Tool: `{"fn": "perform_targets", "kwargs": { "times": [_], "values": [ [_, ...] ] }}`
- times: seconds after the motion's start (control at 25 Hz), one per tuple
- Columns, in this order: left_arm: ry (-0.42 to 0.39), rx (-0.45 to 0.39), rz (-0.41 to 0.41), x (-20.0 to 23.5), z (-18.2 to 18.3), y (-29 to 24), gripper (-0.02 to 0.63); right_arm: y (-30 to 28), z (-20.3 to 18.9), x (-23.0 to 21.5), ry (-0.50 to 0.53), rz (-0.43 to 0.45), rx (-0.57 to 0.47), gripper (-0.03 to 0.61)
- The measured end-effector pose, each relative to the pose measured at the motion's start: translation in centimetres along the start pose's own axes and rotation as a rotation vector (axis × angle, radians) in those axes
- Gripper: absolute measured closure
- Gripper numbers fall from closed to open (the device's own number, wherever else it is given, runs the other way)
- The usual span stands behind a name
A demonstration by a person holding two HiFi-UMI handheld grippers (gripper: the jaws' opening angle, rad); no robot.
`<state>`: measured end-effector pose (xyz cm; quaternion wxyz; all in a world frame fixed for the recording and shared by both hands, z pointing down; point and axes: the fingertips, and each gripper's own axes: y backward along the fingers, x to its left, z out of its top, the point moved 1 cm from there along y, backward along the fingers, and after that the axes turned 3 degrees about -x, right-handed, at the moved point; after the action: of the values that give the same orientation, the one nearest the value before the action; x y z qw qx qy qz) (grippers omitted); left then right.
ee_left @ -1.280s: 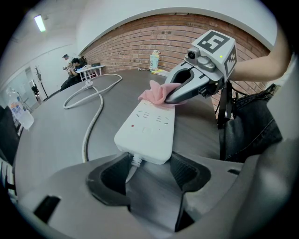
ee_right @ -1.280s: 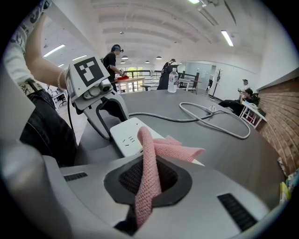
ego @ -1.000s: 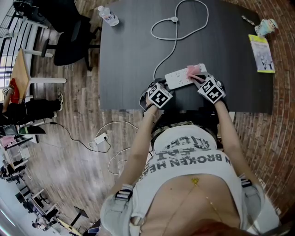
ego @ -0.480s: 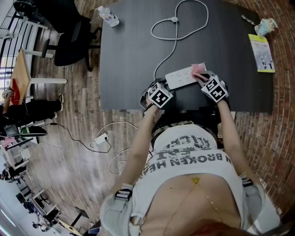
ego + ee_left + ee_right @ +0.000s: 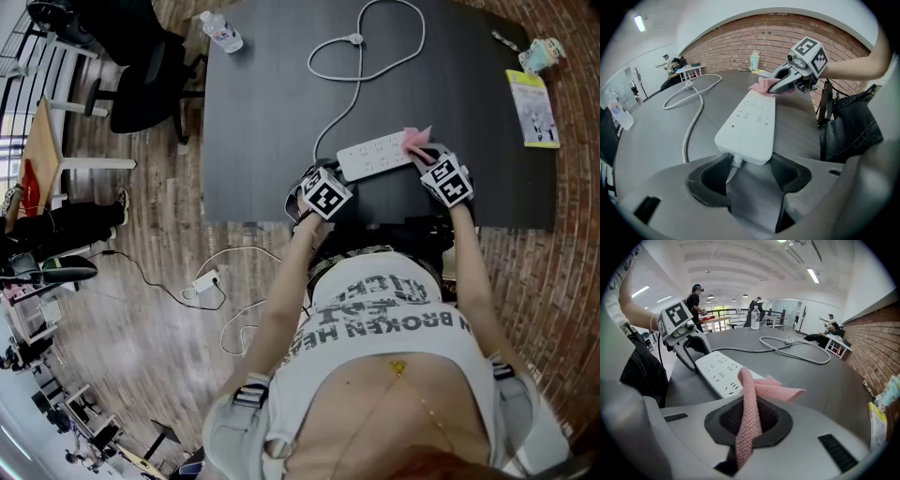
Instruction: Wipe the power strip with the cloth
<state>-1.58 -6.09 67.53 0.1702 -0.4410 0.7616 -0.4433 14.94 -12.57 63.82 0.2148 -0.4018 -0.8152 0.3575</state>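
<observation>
Near the front edge of the table (image 5: 272, 112), steadying the white power strip (image 5: 375, 155) with the left gripper (image 5: 747, 171), jaws seemingly closed on its cable end. Pinched tight in the right gripper (image 5: 749, 423): the pink cloth (image 5: 761, 389), draped at the strip's opposite end, toward the table's right edge. Best done by drawing the cloth flat along the socket face toward the left gripper, pressing lightly and holding firm so as not to slide the strip or snag its cord (image 5: 361, 56).
</observation>
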Motion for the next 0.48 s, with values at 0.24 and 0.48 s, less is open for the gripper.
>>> {"fn": "perform_targets", "kwargs": {
  "times": [0.24,0.48],
  "values": [
    [0.000,-0.002,0.000,0.0,0.1,0.0,0.354,0.4,-0.5,-0.6,-0.020,-0.014,0.007,0.561],
    [0.000,0.001,0.000,-0.1,0.1,0.0,0.354,0.8,-0.9,-1.2,-0.030,-0.039,0.005,0.561]
  ]
}}
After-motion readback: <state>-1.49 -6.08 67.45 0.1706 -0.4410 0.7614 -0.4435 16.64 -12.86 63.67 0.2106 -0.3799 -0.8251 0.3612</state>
